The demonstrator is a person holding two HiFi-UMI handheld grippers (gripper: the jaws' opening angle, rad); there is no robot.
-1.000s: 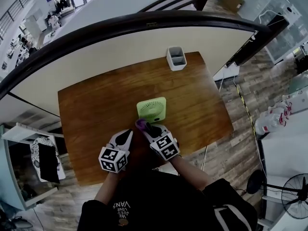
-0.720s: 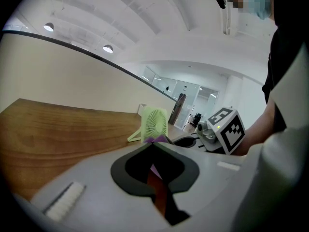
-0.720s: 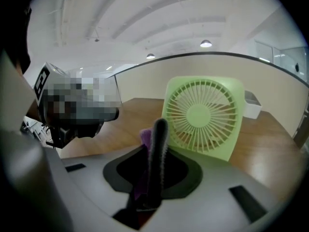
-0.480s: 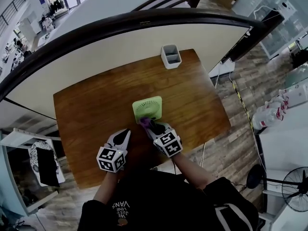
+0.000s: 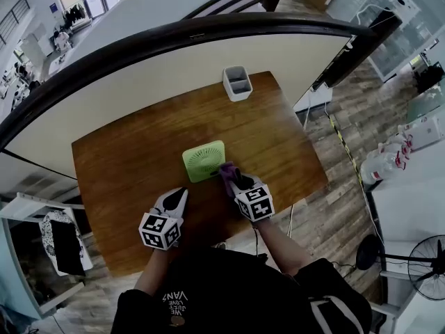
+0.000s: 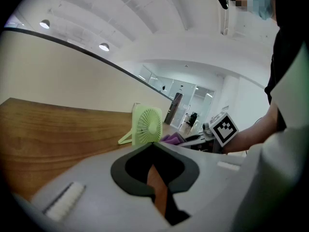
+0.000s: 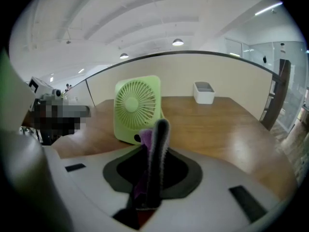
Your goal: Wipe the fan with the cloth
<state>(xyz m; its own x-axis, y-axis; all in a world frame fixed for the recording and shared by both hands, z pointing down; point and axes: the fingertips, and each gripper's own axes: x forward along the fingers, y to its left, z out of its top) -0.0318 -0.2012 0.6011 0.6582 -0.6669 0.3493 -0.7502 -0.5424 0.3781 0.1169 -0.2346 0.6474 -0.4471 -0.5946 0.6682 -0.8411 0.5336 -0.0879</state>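
A small light-green square fan point(image 5: 202, 160) stands on the wooden table point(image 5: 125, 165). My right gripper point(image 5: 233, 174) is shut on a purple cloth point(image 5: 227, 168), which it holds at the fan's near right corner. In the right gripper view the cloth point(image 7: 153, 141) sticks up from the closed jaws in front of the fan's point(image 7: 136, 105) lower grille. Whether cloth and fan touch I cannot tell. My left gripper point(image 5: 178, 196) hovers left of it, near the table's front edge, shut and empty. Its own view shows the fan point(image 6: 147, 124) and the cloth point(image 6: 173, 138) beyond.
A white rectangular container point(image 5: 237, 83) stands at the table's far edge, also seen in the right gripper view as the container point(image 7: 203, 92). A cream partition with a dark rail point(image 5: 174, 37) runs behind the table. Wooden floor point(image 5: 348, 172) lies to the right.
My right gripper has carried the cloth rightward, from the fan's near front edge to its right corner. The left gripper has stayed where it was.
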